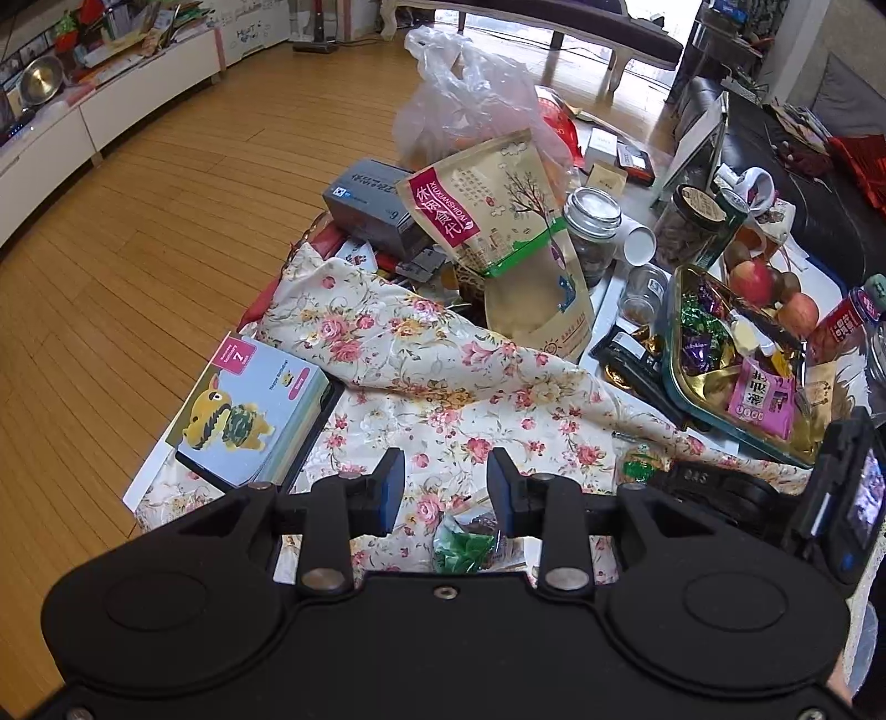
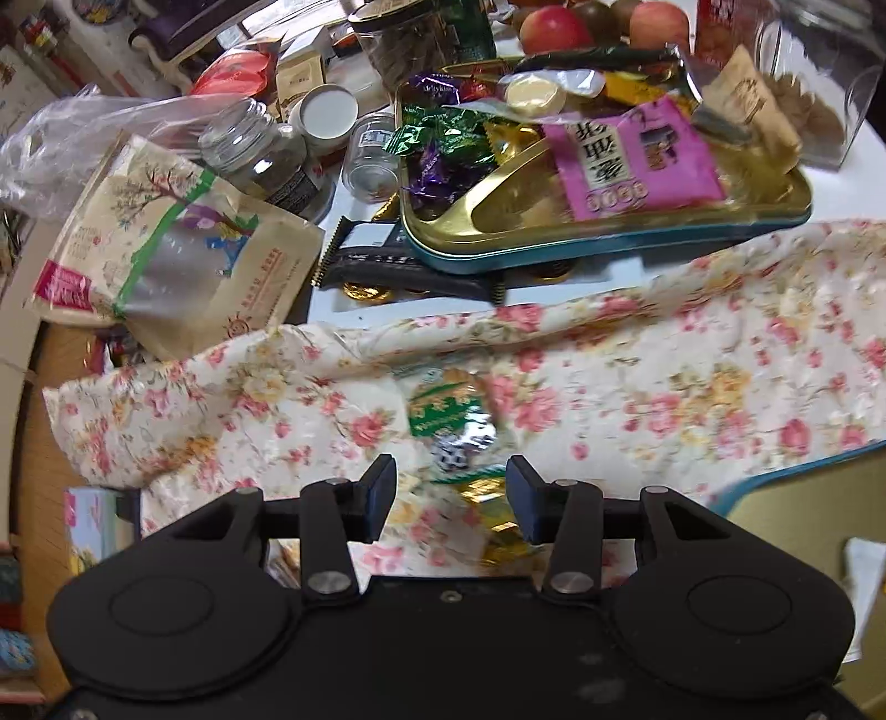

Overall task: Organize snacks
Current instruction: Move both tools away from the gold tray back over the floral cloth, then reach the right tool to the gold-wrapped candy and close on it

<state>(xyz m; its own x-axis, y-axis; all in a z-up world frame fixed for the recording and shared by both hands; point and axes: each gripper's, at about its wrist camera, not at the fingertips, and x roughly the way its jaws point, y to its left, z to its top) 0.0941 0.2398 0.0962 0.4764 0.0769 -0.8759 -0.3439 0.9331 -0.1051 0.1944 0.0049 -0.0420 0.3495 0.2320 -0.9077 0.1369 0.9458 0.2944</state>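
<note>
Loose snacks on floral cloth, desk centre. Green packet lies flat w/ a gold sweet just nearer the camera; both sit ahead of and partly between the right tongs. Right jaws apart, nothing pressed betw. the pads; sweet lies below the gap, not gripped. Left tongs also part open, empty; a green wrapper lies on the cloth under the gap, contact not evident.

Beyond cloth: gold tin w/ teal rim, holding purple and green sweets plus pink sachet; tin rests partly on a dark pack. Left of tin: small jars, kraft pouches, plastic bag. Apples behind tin. Boxed toy at desk's near-left corner.

Step judged: pick-up phase, i.e. collecting stray sweets from cloth for the tin. Right view is blurred, so exact alignment is unclear.

Next move calls for: lowering right tongs over one item only, closing lightly (wrappers crinkle, slip), then carrying to a free tin compartment. Cloth folds may snag a pad.
</note>
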